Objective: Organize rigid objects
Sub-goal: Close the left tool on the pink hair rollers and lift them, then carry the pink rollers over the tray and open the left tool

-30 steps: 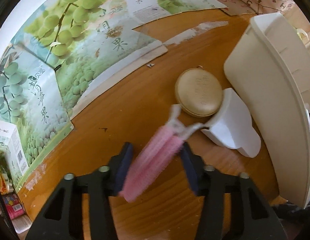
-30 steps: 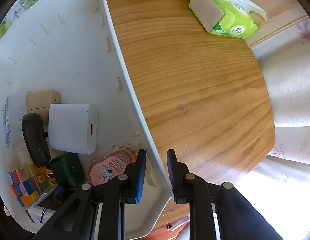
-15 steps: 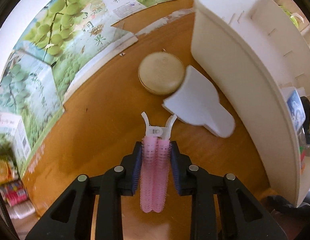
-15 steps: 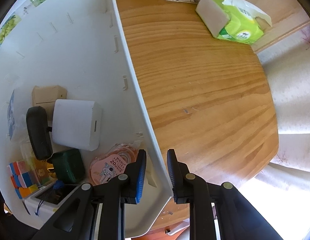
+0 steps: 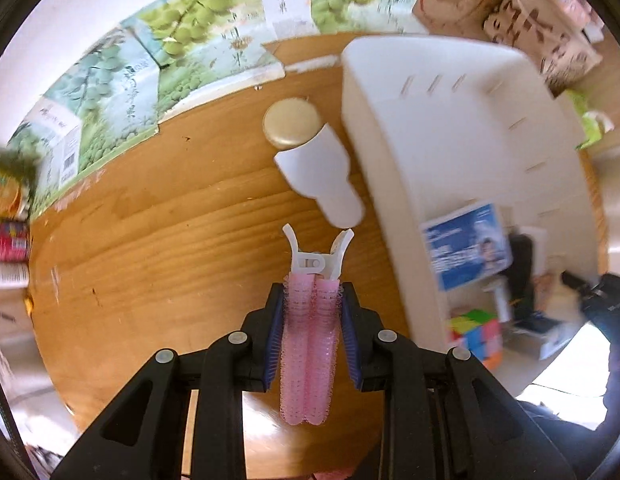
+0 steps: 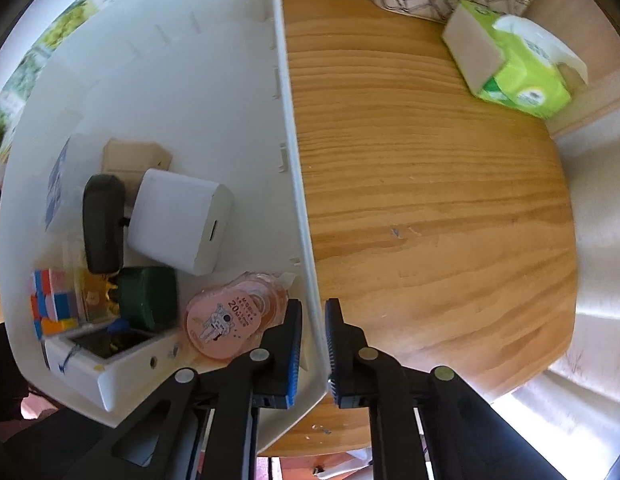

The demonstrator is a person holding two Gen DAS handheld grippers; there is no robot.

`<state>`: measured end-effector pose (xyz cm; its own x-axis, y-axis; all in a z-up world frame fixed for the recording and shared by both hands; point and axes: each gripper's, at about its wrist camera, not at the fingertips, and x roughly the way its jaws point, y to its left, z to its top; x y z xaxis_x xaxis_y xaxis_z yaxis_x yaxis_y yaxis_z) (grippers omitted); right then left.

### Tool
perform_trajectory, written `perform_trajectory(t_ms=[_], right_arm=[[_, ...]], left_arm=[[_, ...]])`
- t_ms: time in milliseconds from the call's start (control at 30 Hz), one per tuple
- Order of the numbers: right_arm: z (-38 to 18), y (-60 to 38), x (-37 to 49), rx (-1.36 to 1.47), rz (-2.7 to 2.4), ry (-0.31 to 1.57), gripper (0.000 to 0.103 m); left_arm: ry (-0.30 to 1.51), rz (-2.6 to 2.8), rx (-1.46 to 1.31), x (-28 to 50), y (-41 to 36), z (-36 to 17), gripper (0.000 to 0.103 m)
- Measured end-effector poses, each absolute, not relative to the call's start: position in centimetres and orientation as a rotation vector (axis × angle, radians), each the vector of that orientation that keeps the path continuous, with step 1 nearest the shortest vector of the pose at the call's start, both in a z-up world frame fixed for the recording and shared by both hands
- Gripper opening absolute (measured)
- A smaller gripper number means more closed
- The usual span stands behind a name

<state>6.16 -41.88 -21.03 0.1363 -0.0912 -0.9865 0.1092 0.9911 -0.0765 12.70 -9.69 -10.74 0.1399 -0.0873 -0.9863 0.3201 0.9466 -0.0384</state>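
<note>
Lived-in home: wooden table [image 6: 430, 200], tissue pack [image 6: 518, 76], fruit cartons [image 5: 122, 92].

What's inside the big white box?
The white box holds a white cube, a colourful puzzle cube, a green case, a black thing and pink round stickers. Things underneath are hidden.

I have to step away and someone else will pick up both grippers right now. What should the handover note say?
Left gripper: shut on the pink hair roller clip, held above the table.
Right gripper: shut on the white bin's wall.
Done: cube, charger, green case and tape pack lie in the bin.
Left: drop the clip in; the gold round case and white flat piece are outside.
</note>
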Motion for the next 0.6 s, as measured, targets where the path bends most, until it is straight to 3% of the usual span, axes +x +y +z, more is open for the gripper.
perform_trajectory(t_ms=[600], right_arm=[[-21.1, -41.1, 4.5, -0.147, 0.115, 1.428, 0.007]], left_arm=[[1.289, -0.345, 0.095, 11.9, -17.8, -6.3, 0.029]])
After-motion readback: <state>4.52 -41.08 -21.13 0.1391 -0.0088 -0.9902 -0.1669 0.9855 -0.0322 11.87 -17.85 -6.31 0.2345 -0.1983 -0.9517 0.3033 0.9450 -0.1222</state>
